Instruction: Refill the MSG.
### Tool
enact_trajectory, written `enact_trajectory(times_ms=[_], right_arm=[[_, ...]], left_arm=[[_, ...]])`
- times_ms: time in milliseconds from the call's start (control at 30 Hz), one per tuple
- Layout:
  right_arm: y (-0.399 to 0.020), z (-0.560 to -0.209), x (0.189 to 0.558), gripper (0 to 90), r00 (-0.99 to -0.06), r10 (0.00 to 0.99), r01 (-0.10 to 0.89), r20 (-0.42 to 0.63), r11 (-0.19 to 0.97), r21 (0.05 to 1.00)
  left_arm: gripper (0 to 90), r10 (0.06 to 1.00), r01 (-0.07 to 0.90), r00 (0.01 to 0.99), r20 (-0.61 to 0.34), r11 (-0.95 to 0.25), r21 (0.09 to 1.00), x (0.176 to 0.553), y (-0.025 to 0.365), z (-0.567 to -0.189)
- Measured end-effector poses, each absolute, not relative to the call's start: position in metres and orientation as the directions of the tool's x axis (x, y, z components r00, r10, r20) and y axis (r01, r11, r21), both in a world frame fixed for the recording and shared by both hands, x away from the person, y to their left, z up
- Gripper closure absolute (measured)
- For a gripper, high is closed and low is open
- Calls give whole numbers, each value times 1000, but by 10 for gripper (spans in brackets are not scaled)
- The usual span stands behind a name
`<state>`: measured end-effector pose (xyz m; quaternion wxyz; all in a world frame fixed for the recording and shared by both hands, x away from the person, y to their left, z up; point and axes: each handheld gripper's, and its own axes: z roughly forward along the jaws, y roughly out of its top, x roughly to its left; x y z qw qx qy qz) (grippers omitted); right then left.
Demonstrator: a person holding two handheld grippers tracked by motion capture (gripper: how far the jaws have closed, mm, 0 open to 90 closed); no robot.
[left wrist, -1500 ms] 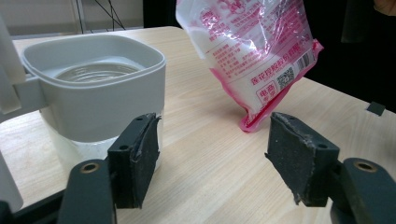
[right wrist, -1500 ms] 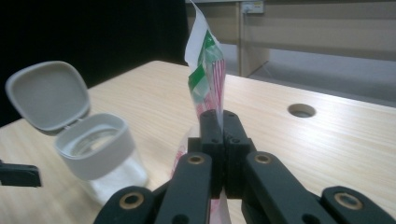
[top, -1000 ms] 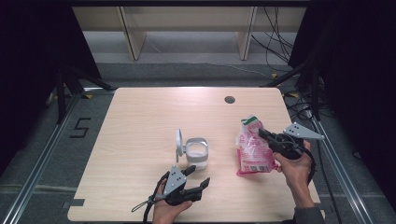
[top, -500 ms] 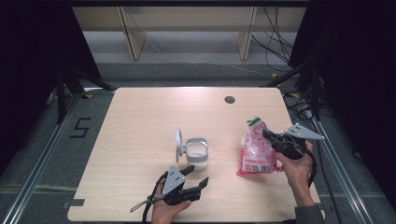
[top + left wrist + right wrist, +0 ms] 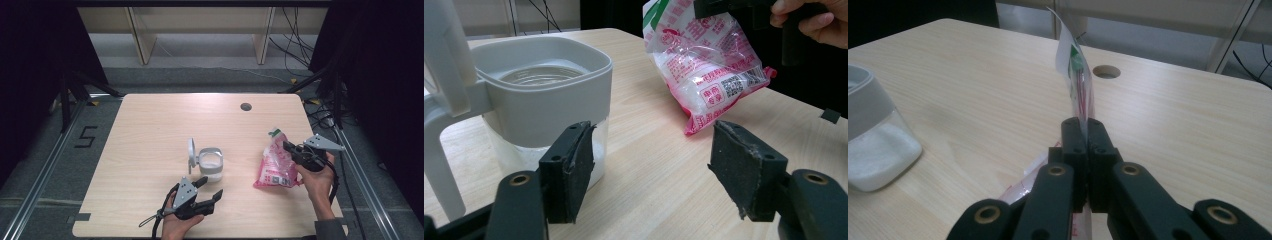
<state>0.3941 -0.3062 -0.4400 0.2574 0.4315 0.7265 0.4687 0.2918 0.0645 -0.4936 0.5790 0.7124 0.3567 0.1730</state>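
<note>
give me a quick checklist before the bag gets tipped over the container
1. Right tool clamped on the pink bag: ok, jaws pinch its edge.
2. Container lid open: ok, the lid stands up at its side.
3. Left tool steadying the container: not ok, jaws open, nothing between them.
4. Bag top cut open: cannot tell.
5. Bag above the container mouth: not ok, it sits off to the side.
6. Room left in the container: ok, white powder lies low.
</note>
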Motion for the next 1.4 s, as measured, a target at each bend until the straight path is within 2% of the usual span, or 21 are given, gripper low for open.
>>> enact_trajectory(times_ms=[367,567,867,1067,1167,1267,1400], right_arm=[[-308,-448,395,885,-464,885,436,44,184,881],[-309,-450,397,885,-473,881,438,-8,243,865],[-309,-452,396,873,-451,892,460,16,217,861],[-312,-455,398,851,-450,892,454,-34,262,852],[-312,-455,396,786,-400,917,496,9,208,843],[-314,-455,396,720,-371,929,492,8,189,850],[-316,-454,396,697,-373,928,495,-3,202,845]], left_arm=[[331,703,302,691,-167,-70,951,293,63,-494],[331,703,298,693,-162,-74,952,292,63,-494],[331,704,300,691,-163,-75,951,292,64,-495],[331,705,305,691,-160,-83,949,291,64,-495],[332,707,306,688,-163,-79,949,292,64,-495],[332,709,306,688,-158,-85,948,292,64,-495],[333,708,306,688,-160,-83,949,292,64,-495]])
